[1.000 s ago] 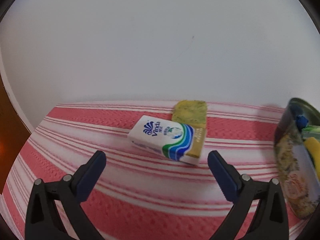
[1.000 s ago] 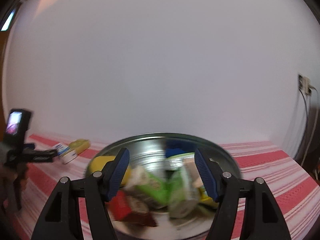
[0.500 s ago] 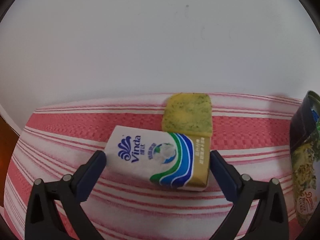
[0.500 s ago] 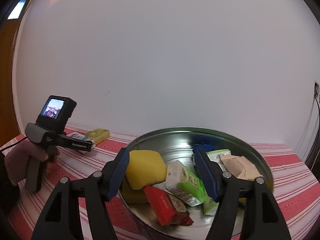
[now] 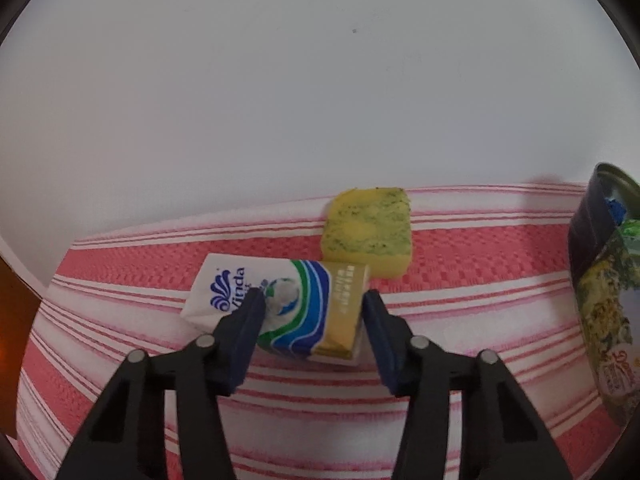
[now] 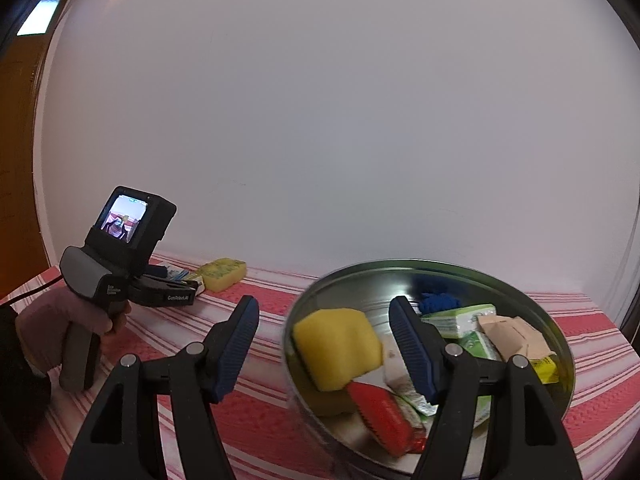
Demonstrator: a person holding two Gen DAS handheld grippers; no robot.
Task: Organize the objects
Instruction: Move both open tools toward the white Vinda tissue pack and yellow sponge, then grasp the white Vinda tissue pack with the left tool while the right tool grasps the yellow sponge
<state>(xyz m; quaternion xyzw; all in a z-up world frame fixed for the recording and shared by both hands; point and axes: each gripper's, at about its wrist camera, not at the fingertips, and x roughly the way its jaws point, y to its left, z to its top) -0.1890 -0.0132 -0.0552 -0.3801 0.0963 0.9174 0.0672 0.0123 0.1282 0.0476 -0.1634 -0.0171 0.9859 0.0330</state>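
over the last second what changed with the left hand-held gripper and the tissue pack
The left hand-held gripper moved forward to the tissue pack and its fingers narrowed from wide open to sit around the pack's right half; whether they grip it yet is unclear. The right hand-held gripper shifted left across the round tin and stayed open. The pack, the yellow sponge behind it and the striped cloth stayed put.

Red-and-white striped tablecloth (image 5: 460,248) covering the work surface; plain white wall (image 5: 304,92) behind it; brown wooden door (image 6: 16,128) at the far left.
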